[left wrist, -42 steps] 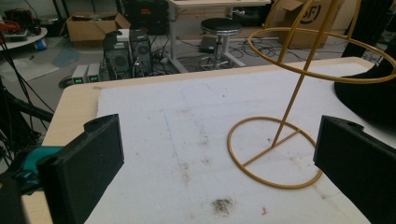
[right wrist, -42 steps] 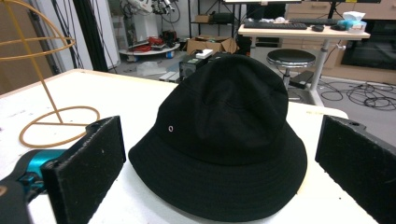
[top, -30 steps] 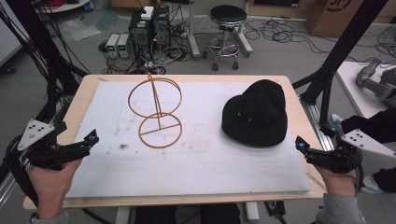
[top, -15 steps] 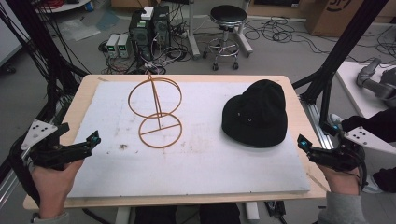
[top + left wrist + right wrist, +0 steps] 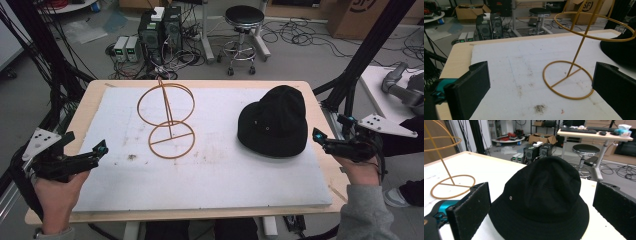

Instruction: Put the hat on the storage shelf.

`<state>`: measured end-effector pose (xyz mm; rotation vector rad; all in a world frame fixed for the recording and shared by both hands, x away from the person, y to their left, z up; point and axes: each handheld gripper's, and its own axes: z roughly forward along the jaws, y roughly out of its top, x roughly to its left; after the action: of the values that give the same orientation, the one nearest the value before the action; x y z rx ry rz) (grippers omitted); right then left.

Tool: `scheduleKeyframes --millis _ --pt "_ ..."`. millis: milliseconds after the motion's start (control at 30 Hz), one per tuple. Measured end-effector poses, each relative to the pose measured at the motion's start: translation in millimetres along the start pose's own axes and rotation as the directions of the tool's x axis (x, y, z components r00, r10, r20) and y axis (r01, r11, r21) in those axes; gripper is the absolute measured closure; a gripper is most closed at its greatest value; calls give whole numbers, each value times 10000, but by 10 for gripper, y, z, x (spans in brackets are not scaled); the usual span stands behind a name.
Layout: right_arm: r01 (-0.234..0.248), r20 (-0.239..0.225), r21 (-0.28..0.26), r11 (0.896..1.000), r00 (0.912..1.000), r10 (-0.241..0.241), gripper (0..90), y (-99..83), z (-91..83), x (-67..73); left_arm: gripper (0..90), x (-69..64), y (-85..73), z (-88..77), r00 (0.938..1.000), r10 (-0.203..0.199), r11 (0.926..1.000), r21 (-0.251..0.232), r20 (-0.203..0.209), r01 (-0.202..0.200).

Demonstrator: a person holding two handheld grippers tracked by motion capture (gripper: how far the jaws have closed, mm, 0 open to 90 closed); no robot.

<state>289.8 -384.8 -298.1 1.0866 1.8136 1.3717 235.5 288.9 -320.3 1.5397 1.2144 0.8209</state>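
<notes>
The black hat [image 5: 274, 122], soft cloth, lies on the white stained board [image 5: 210, 175] near a gold wire stand [image 5: 167, 120]; we see both grippers, left gripper [image 5: 97, 150] and right gripper [image 5: 320, 137], spread wide, holding nothing.

Wooden table [image 5: 95, 95], white foam board [image 5: 220, 170] on top, black hat [image 5: 275, 120] and gold wire stand [image 5: 167, 122] resting on board

Even indoor light, soft shadows, slightly grainy

A plain black fabric bucket hat [image 5: 274, 122] (one small metal eyelet) lies before the right gripper's [image 5: 320, 137] black jaws; a gold wire hat stand [image 5: 167, 120] stands ahead of the left gripper's [image 5: 100, 149], on a stained white foam board [image 5: 220, 175].
</notes>
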Motion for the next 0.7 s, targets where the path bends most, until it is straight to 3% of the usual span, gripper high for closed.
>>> scheduleKeyframes --millis 400,500,700 --pt "208 -342 341 9992 9992 -196 11 149 377 -148 20 20 -4 2 10000 41 10000 22 -78 -41" --pt "229 -440 634 9977 9988 -201 11 208 527 -198 20 9 -3 10 10000 41 10000 48 -54 -41" --pt "88 -199 924 9957 9998 -70 11 289 725 -189 20 -28 -4 42 9998 178 9997 144 25 -179"
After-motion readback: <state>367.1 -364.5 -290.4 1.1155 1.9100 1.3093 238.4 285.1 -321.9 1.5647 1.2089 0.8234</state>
